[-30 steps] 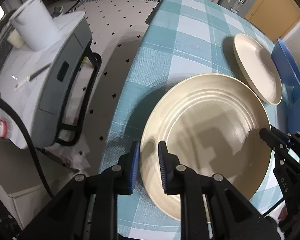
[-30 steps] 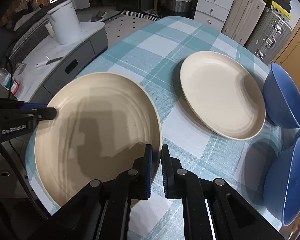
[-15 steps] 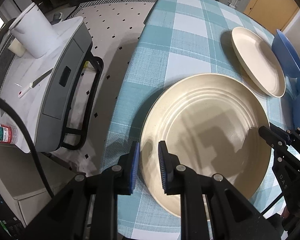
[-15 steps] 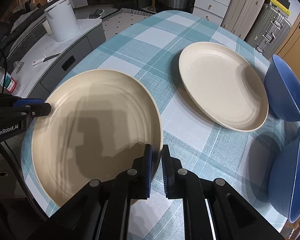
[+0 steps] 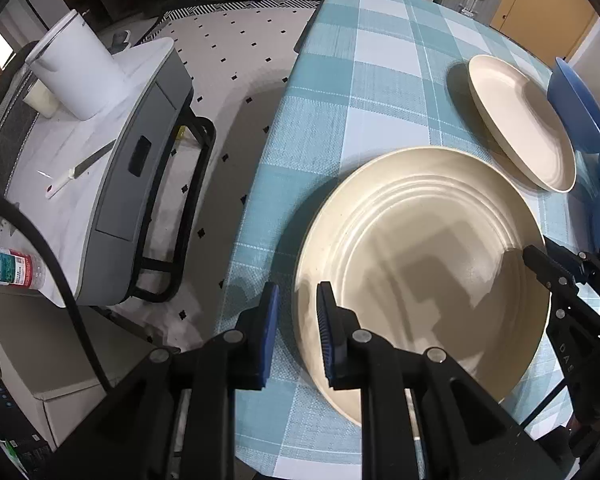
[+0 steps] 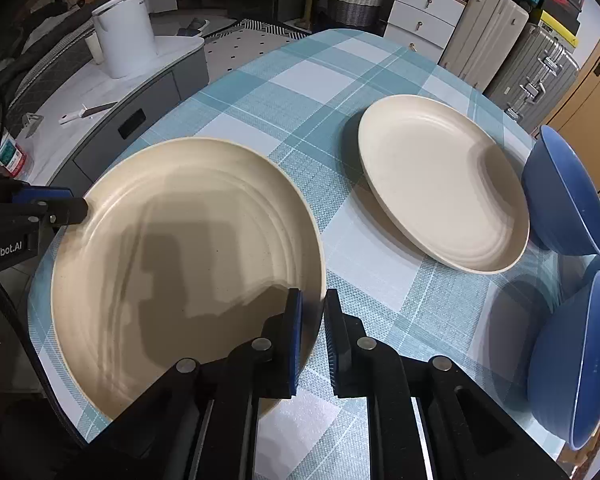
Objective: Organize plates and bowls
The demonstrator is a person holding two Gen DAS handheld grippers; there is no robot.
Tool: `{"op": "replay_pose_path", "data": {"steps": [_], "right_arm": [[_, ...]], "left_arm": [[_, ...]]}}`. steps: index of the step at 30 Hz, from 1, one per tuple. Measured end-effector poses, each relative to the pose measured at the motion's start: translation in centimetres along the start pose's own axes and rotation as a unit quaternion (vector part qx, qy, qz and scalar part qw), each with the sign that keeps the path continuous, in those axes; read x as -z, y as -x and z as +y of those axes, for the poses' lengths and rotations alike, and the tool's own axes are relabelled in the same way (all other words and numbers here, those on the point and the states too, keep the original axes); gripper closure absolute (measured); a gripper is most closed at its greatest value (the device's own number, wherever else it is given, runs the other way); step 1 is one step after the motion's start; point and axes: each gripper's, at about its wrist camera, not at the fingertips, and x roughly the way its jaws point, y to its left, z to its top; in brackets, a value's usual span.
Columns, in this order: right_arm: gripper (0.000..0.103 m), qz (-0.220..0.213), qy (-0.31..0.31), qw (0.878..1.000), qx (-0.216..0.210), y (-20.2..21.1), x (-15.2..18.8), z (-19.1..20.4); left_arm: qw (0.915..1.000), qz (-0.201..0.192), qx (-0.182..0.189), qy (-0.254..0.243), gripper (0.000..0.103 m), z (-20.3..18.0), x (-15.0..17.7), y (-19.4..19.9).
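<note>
The big cream plate [image 6: 180, 272] sits at the near left corner of the table [image 6: 300, 88], with its left rim close to the table's left edge. Both claws hold it at once, one on each side, so it seems to stay flat and does not tip. It looks raised a bit off the cloth, but I cannot tell for sure

The right gripper [image 6: 313, 320] pinches the plate's right rim. One blue pad [image 6: 296, 328] is inside the plate and the other is outside, with the rim between them. The left gripper [image 5: 298, 320] has the left rim between its pads too, but there is a small gap there, so I cannot tell if it squeezes or only waits

Both grippers point along the table toward its far end, low and nearly level. They face the plate from opposite sides

The second cream plate [image 6: 440, 184] lies flat further along the table, near its right edge. My guess is the big plate goes on top of it. Two blue bowls [image 6: 564, 196] rest on their sides just past that plate, by the right edge

Off the table, to the left, a white kettle [image 5: 76, 72] stands on a grey cart [image 5: 112, 184]
</note>
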Motion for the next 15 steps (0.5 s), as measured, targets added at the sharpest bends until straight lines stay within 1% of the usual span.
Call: {"op": "replay_pose_path", "data": {"steps": [2,5,8,13,15], "right_arm": [[0.093,-0.003,-0.002,1.000,-0.001,0.00,0.10,-0.03],[0.093,-0.012,0.004,1.000,0.010,-0.02,0.16,0.26],[0.093,-0.021,0.008,1.000,0.019,-0.03,0.24,0.57],[0.093,-0.032,0.009,0.999,0.018,0.09,0.24,0.65],[0.094,-0.035,0.006,0.999,0.006,0.22,0.20,0.71]], "left_arm": [[1.0000,0.001,0.000,0.002,0.086,0.05,0.05,-0.19],[1.0000,0.004,0.004,0.005,0.086,0.12,0.08,-0.48],[0.9999,0.000,-0.012,-0.002,0.086,0.02,0.09,-0.63],[1.0000,-0.001,-0.009,0.005,0.086,0.33,0.16,-0.79],[1.0000,0.001,-0.006,0.003,0.086,0.34,0.25,-0.89]]}}
